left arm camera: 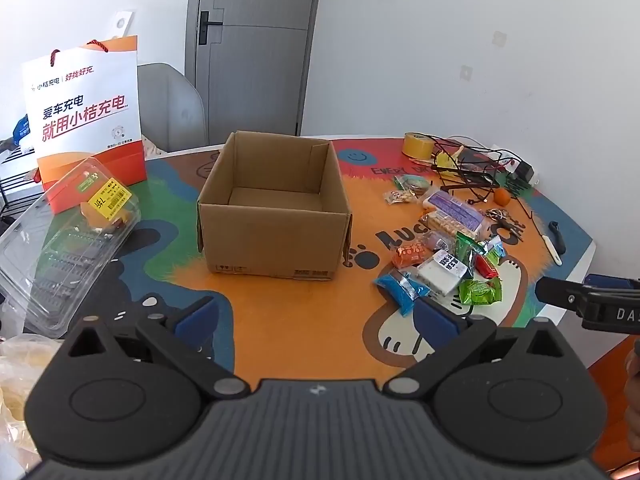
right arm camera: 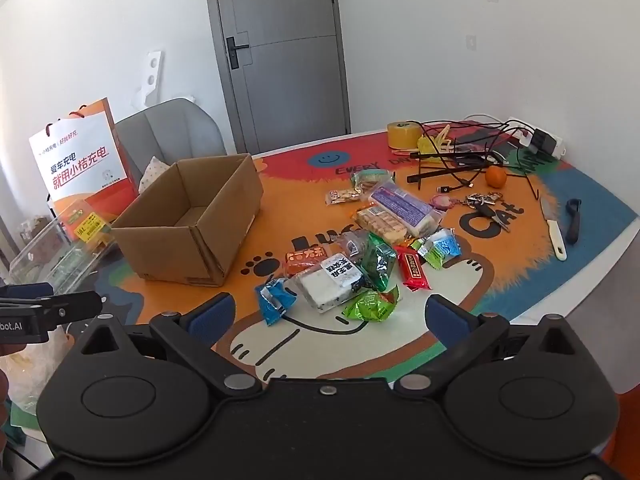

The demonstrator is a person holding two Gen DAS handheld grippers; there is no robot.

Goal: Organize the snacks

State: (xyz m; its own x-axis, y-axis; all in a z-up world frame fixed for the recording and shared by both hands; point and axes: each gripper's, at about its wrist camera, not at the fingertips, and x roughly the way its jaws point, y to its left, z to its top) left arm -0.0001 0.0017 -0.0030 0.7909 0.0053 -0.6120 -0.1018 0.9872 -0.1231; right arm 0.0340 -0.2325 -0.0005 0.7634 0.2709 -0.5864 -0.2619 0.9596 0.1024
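Left tongs (left arm camera: 316, 316): jaws wide apart, nothing between them, held over the near edge of the worktop and aimed at the box.
Right tongs (right arm camera: 330, 316): jaws also spread wide and empty, poised just short of the snack pile, probably to take the nearest packet first.
Worktop (left arm camera: 288, 320): a table under a bright cartoon-printed mat, mostly orange.
Open brown cardboard box (left arm camera: 274, 208): stands upright toward the middle of the worktop, flaps out of the way, nothing visible inside; likely the place the snacks go.
Pile of small wrapped snacks (right arm camera: 360, 256): lies loose to the right of the box, well apart from it, reaching toward the near edge; none is boxed yet.
Blue foil packet (right arm camera: 276, 300): nearest piece of the pile, on its left side.
Green crinkled packet (right arm camera: 372, 304): lies beside it, closest to the right tongs.
Clear plastic clamshell tray (left arm camera: 68, 248): leans at the left edge.
White and orange paper bag (left arm camera: 88, 120): stands upright at the far left corner.
Tangle of black cables (right arm camera: 472, 156): lies at the far right corner, clear of the snacks.
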